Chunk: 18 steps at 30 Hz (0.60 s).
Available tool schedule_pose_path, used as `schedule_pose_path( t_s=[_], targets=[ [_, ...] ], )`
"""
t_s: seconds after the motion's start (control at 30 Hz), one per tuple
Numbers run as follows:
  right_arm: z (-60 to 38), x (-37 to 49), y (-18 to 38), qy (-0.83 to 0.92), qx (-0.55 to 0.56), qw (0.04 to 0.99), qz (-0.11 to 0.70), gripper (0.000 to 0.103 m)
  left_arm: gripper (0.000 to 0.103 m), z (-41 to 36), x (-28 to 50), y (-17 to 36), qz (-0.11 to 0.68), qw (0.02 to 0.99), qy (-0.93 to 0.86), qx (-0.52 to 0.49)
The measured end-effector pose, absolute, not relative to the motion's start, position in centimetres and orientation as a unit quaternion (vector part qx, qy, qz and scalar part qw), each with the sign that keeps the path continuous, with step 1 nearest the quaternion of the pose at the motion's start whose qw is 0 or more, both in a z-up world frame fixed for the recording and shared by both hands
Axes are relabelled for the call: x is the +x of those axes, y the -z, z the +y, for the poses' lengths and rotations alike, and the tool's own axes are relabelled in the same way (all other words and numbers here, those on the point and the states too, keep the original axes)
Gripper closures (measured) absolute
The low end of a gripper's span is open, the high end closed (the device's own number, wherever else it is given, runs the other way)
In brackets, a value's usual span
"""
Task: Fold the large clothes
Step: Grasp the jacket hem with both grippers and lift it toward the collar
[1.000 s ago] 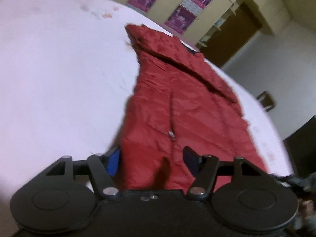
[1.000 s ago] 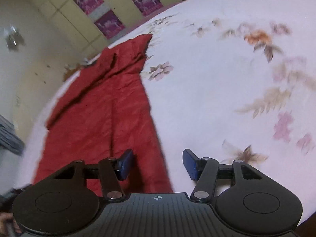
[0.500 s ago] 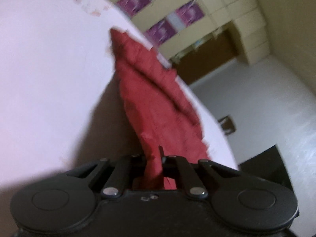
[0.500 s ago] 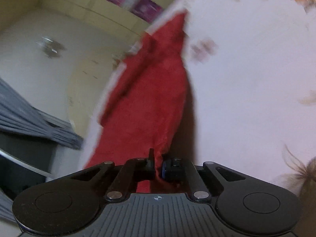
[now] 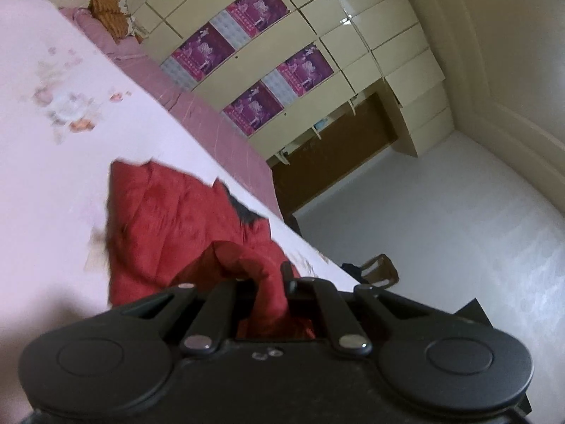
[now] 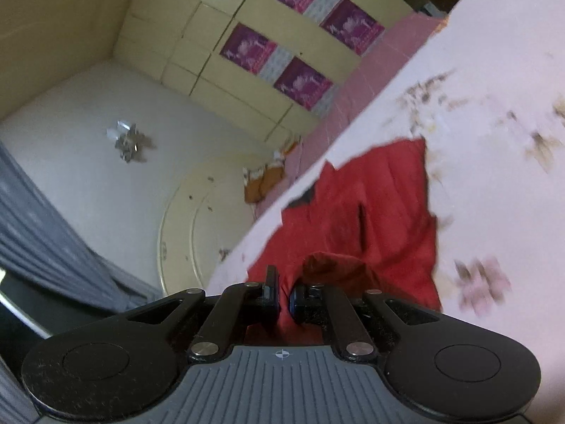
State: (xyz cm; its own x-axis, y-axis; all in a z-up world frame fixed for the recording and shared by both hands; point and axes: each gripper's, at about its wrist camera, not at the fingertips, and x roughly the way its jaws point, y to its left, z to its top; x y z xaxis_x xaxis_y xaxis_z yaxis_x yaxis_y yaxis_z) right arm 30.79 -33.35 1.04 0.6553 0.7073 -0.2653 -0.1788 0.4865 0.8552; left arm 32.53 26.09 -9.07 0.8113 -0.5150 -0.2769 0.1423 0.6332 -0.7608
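A large red padded garment [image 5: 169, 226] lies on a pink floral bed sheet [image 5: 53, 162]. My left gripper [image 5: 270, 288] is shut on a bunched fold of its near edge, lifted above the bed. In the right wrist view the same red garment [image 6: 381, 219] spreads away from me, with a dark collar patch at its far left. My right gripper [image 6: 284, 298] is shut on another fold of the near edge. Between the two grips the cloth humps up and doubles over the rest.
The bed's edge runs diagonally, with a pink bedspread side [image 5: 219, 130]. Beyond it are cream cupboards with purple posters [image 5: 254, 10], a wooden chair [image 5: 383, 270], white floor [image 5: 459, 212] and grey curtains [image 6: 42, 233].
Both grippers went from open over the flat garment to shut on its near edge. They then lifted and carried it forward, so the garment now looks shorter and doubled.
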Motion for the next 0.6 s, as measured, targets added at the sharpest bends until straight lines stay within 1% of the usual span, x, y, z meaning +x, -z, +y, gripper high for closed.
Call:
schedule_pose_path(
  t_s=[0.1,0.33,0.6],
  targets=[
    [-32.9,34.5,-2.2,-0.267,0.426,0.807,0.31,0.099,0.099,26.2,36.2,8.3,0.243,0.872,0.191,-0.38],
    [-32.2,42.8,-2.4,-0.241,0.447,0.804,0.308,0.099,0.099,26.5,43.5,7.2,0.255,0.875,0.19,-0.365],
    [-32.1,49.8,0.4,-0.218,0.465,0.789,0.338,0.099,0.099,27.8,49.7,10.4,0.308,0.855,0.153,-0.389]
  ],
)
